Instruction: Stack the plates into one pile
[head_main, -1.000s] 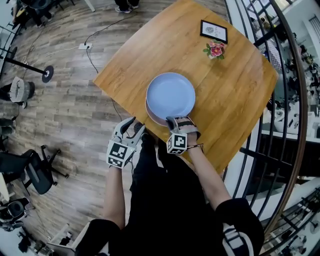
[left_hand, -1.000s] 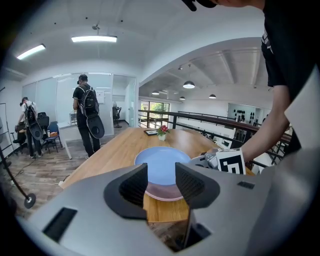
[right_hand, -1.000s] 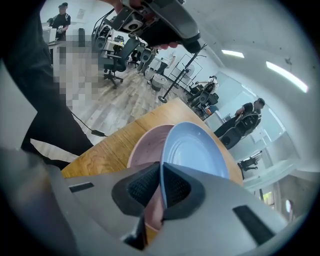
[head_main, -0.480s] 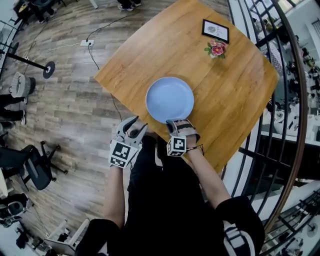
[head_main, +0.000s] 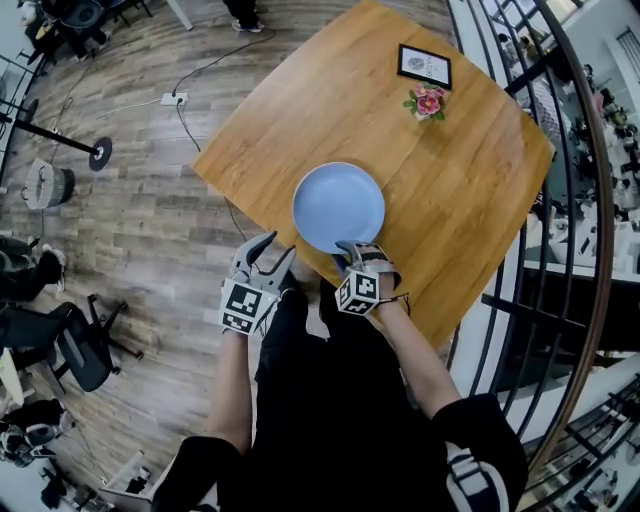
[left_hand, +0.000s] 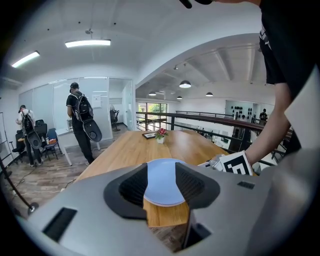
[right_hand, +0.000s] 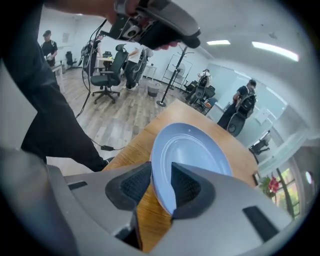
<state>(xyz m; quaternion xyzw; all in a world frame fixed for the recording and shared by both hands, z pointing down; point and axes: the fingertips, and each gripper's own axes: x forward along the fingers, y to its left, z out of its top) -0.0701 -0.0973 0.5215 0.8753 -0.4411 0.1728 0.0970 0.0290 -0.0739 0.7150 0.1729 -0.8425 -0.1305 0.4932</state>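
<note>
Overhead and both gripper views share plate.

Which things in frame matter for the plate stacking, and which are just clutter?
Job:
- blue plate
- right gripper: its jaws have just been opening, with the plate's rim between them
- left gripper: open, empty

Lying about:
- framed picture
- small flower pot
- office chair
- power strip on the floor

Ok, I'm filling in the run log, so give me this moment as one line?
right gripper: jaws just opening, blue plate rim between them | left gripper: jaws apart, empty | plate on wooden table
</note>
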